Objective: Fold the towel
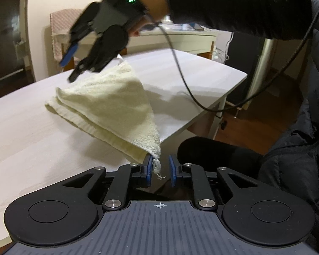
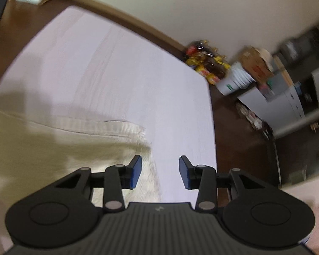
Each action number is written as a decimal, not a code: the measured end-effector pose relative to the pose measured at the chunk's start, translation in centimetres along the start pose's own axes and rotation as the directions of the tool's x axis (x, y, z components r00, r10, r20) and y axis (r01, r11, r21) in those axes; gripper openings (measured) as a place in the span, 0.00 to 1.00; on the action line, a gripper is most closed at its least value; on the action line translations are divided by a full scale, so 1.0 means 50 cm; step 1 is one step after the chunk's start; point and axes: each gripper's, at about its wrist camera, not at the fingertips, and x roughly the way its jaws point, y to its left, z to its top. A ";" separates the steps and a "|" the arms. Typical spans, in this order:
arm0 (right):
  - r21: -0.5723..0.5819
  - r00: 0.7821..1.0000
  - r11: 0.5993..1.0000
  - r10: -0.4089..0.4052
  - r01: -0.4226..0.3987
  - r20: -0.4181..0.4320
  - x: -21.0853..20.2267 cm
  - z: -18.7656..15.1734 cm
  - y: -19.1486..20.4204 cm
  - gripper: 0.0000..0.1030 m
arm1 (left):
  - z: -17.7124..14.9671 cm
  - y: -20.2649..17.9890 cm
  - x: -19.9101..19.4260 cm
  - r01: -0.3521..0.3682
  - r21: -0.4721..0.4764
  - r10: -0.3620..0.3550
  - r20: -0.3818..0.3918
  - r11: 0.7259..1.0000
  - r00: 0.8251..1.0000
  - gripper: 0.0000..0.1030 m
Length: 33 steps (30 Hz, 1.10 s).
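Note:
A cream terry towel (image 1: pixel 108 106), folded over, lies partly on the pale table (image 1: pixel 27 144). One corner reaches my left gripper (image 1: pixel 160 171), whose jaws stand apart. That corner hangs against the left blue pad (image 1: pixel 148 170) only, with a gap to the other pad. Another corner is raised, just behind my right gripper (image 1: pixel 68 71), which hovers above the towel with its fingers spread and nothing between them. In the right wrist view the right gripper (image 2: pixel 160 172) is open over the towel's edge (image 2: pixel 53 148) and the table (image 2: pixel 117 74).
A person's dark sleeve (image 1: pixel 234 8) and a black cable (image 1: pixel 180 74) cross above the table; dark-clad legs (image 1: pixel 212 153) sit at its near edge. A chair with pink cloth (image 1: pixel 61 21) stands behind. Beyond the table's right edge are packets (image 2: pixel 206 61), a white bucket (image 2: pixel 234 80) and a cabinet (image 2: pixel 287 102).

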 end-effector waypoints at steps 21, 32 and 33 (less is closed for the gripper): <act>0.155 0.971 0.980 -0.156 0.128 0.179 -0.222 0.000 0.448 0.47 | 0.062 0.114 -0.066 -0.202 0.019 0.201 0.051 0.979 0.978 0.85; -0.027 0.948 0.960 -0.270 0.279 0.165 -0.196 0.042 0.505 0.12 | 0.166 0.242 0.014 -0.235 -0.037 0.236 0.033 0.971 0.971 0.85; -0.018 0.949 0.962 -0.265 0.272 0.170 -0.205 0.039 0.509 0.10 | 0.174 0.248 0.025 -0.247 -0.028 0.248 0.032 0.969 0.968 0.85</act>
